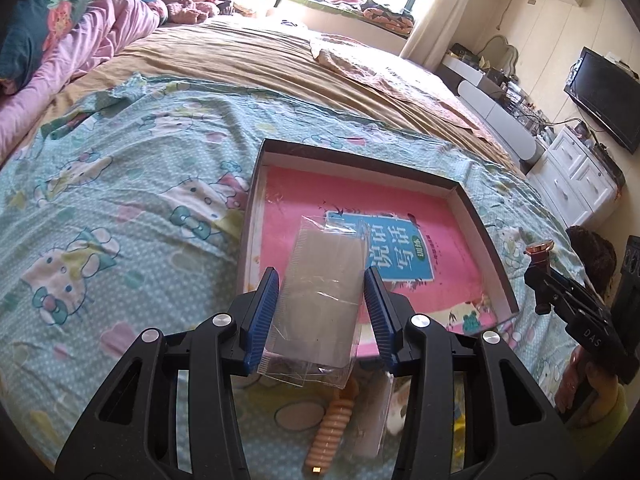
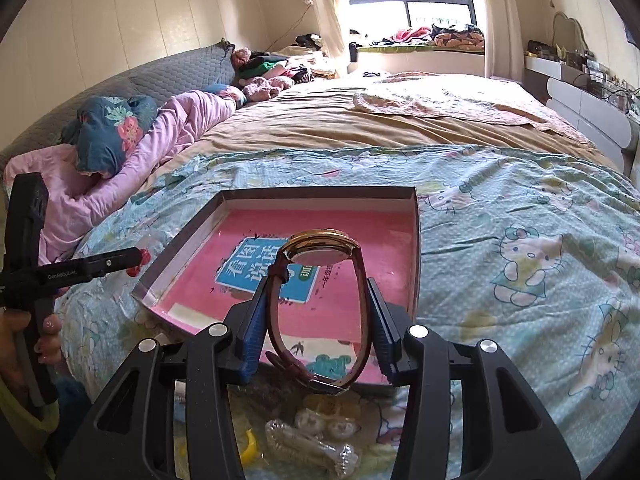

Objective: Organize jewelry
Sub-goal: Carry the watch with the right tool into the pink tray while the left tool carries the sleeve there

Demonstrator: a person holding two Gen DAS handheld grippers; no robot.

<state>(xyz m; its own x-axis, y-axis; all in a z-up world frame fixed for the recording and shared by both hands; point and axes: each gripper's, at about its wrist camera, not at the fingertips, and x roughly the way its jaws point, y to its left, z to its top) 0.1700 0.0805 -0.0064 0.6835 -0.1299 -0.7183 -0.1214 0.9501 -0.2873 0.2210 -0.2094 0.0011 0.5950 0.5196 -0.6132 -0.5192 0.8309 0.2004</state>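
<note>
Right tool (image 2: 316, 320): blue pads pinch the strap loop of a watch (image 2: 320, 304), gold case uppermost, buckle end hanging at the base of the pads. Left tool (image 1: 320, 300): pads pressed on a clear plastic packet (image 1: 320, 292); contents too blurred to name.

Beneath both tools, on the bed (image 2: 520, 208): loose small pieces in clear wrap (image 2: 316, 436) under the right tool, a ribbed peach-coloured item (image 1: 332, 428) under the left.

Step, as judged: carrying picked pieces to the box (image 2: 416, 248), which sits just ahead of both tools, holding a pink book (image 2: 320, 216).

Next move calls for easing forward over the near rim, lowering, then releasing.

Edges: the near wall of the box looks low; side walls flank each tool's path. Box interior ahead is open. The two tools are side by side, so they should enter one at a time. Beyond the box, the bed offers free room.
</note>
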